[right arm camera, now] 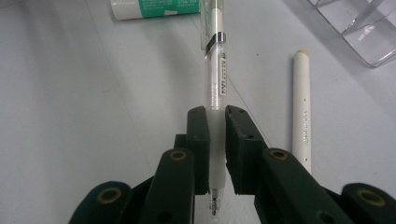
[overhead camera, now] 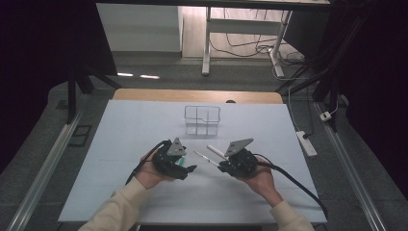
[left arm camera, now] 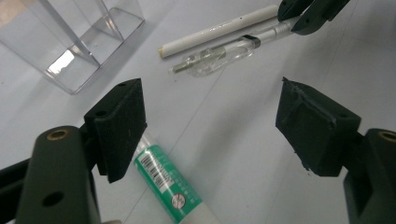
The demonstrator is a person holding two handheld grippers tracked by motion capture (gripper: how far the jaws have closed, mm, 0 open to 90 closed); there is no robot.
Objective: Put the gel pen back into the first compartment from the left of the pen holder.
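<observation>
My right gripper [right arm camera: 216, 116] is shut on the grip end of a clear pen [right arm camera: 215, 70], which points away from the jaws just above the white table [overhead camera: 144, 125]. In the high view this pen [overhead camera: 202, 156] sticks out to the left of the right gripper [overhead camera: 220, 167]. A white pen [right arm camera: 301, 107] lies on the table beside it. My left gripper [left arm camera: 210, 107] stands open over the table, and a green and white tube [left arm camera: 163, 179] lies by its left jaw, untouched. The high view puts the left gripper [overhead camera: 190, 168] near the table's middle.
A clear plastic organiser [overhead camera: 202, 119] with compartments stands at the back centre of the table; it also shows as a clear box [left arm camera: 74, 42] in the left gripper view. A power strip [overhead camera: 306, 143] lies off the table's right edge. Cables trail from both grippers.
</observation>
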